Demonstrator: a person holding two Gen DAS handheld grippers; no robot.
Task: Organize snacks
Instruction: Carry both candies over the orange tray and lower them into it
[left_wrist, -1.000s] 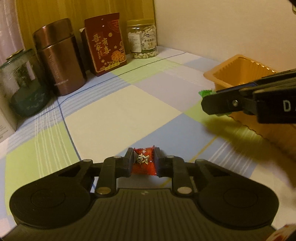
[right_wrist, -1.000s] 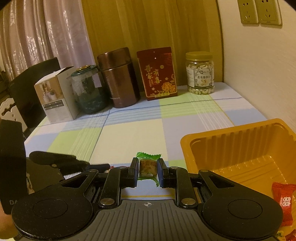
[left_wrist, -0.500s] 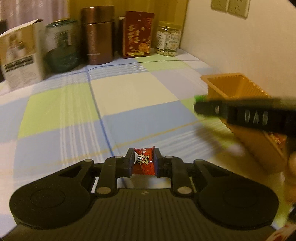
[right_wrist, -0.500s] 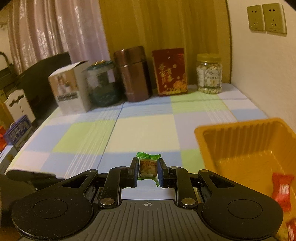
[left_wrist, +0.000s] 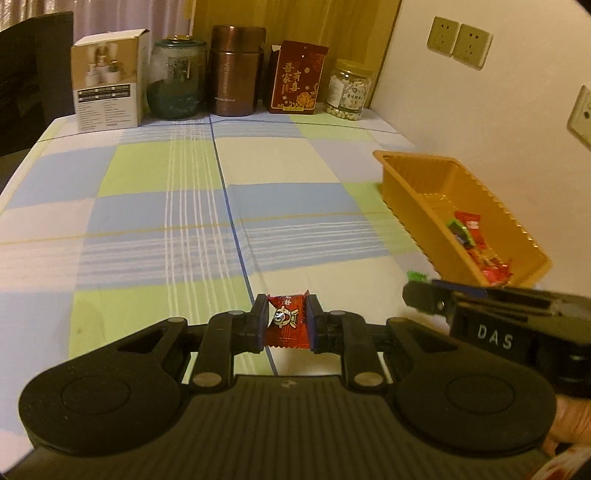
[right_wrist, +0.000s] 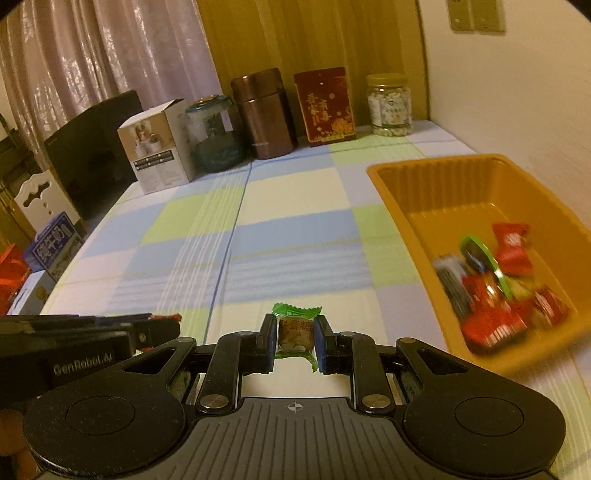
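A red candy (left_wrist: 287, 322) is clamped between the pads of the left gripper (left_wrist: 286, 325), its wrapper printed with a small cartoon face and held clear above the checked tablecloth (left_wrist: 177, 206). A green-wrapped candy (right_wrist: 296, 330) is pinched in the same way by the right gripper (right_wrist: 295, 334), its frilled green ends showing above and below the pads. Both pairs of jaws are closed tight on their sweets.

An orange tray (right_wrist: 413, 192) is seen ahead and to the right of the right gripper, near the wall; to the left gripper it lies further off to the right, beyond the other tool. Several wrapped candies (right_wrist: 495, 288) are piled at its near end (mostly red, with a green one and a dark one among them, blurred in the right wrist view).

The two tools are held side by side, each appearing at the edge of the other's view.

Far ahead of both, along the back edge of the table, a row is set: a cardboard box (left_wrist: 107, 79), a glass jar (left_wrist: 177, 77), a brown canister (left_wrist: 236, 70), a red packet (left_wrist: 297, 83) and a jar of nuts (left_wrist: 351, 94).
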